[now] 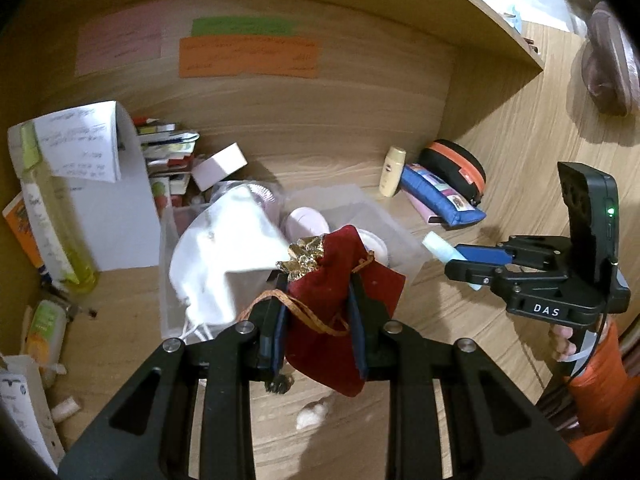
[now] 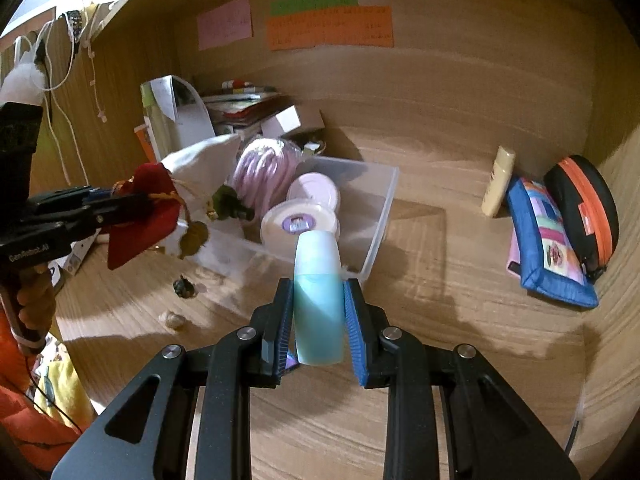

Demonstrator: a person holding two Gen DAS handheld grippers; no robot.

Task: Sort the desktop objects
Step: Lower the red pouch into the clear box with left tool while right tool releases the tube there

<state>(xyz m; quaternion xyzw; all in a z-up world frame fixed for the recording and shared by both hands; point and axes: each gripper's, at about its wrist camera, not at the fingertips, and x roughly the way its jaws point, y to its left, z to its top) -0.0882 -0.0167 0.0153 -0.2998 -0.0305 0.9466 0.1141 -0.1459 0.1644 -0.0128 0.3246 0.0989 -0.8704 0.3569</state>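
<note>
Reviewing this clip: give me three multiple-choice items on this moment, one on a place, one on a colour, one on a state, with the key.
1. Where do the two round lidded tubs sit?
A. In the clear bin
B. On the upper shelf
C. Beside the blue pouch

2. What colour is the drawstring pouch in the left tongs?
A. Green
B. Dark red
C. White

3. What state are the right tongs in?
A. Wide open, empty
B. Out of view
C. Shut on the pale blue bottle

Key: 1 A, tubs lie inside its walls; 2 B, red velvet; 3 C, pads press its sides.

A wooden desk (image 2: 420, 320) carried a clear plastic bin (image 2: 380, 216) at its middle, a cream bottle (image 2: 498, 182), blue pouch (image 2: 548, 240) and black case (image 2: 588, 204) far right, papers (image 1: 104, 200) left.
</note>
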